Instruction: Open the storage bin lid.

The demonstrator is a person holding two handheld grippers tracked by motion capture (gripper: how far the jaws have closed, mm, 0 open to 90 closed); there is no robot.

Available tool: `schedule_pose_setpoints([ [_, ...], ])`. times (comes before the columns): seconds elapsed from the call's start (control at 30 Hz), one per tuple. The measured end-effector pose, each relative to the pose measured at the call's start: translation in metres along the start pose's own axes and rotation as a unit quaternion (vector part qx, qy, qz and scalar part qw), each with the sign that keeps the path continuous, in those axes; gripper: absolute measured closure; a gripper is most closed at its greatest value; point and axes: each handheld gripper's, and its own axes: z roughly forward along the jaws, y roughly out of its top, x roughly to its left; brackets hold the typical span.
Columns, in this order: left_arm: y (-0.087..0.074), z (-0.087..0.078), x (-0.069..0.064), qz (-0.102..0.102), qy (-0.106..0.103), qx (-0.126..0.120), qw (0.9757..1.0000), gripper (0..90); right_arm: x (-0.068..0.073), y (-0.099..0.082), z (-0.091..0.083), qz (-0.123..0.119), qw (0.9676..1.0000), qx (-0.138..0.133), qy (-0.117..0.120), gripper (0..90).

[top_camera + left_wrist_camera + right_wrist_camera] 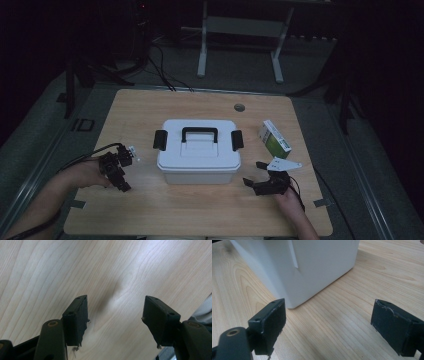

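Observation:
A white plastic box [198,150] with a black handle and two black side latches stands shut in the middle of the wooden table [150,107]. To its left, my left gripper [123,186] points down at bare wood; in the left gripper view [115,317] its jaws stand apart with nothing between them. My right gripper [253,174] lies low at the box's front right corner, aimed at it. Seen in the right gripper view [328,325], its jaws are wide apart and empty, with the box's white corner [312,270] just ahead.
A small green and white carton [274,138] lies on the table to the right of the box. A round grommet hole [239,107] sits near the table's far edge. Metal stand legs [240,45] and cables are on the dark floor beyond.

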Motion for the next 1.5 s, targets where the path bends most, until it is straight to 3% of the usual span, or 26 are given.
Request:
schedule_pose_setpoints([
  [0.13,0.003,-0.004,0.000,0.006,-0.009,0.015,0.9998,37.3,0.000,0.000,0.000,-0.001,1.0000,0.001,-0.001,12.5],
  [0.33,0.006,-0.012,-0.001,0.004,-0.015,-0.004,0.9999,37.4,0.001,-0.001,-0.001,-0.002,1.0000,-0.001,-0.001,12.4],
  [0.63,0.006,-0.029,-0.003,0.013,-0.017,-0.007,0.9998,37.4,0.001,-0.001,-0.001,-0.004,1.0000,-0.002,-0.001,12.3],
  [1.07,0.020,-0.073,-0.010,0.045,0.007,-0.017,0.9988,37.8,0.000,-0.002,-0.001,0.000,1.0000,-0.003,-0.001,12.3],
  [1.5,0.052,-0.112,-0.021,0.077,0.024,-0.038,0.9960,38.2,0.000,-0.002,0.000,-0.002,1.0000,0.000,-0.001,12.3],
])
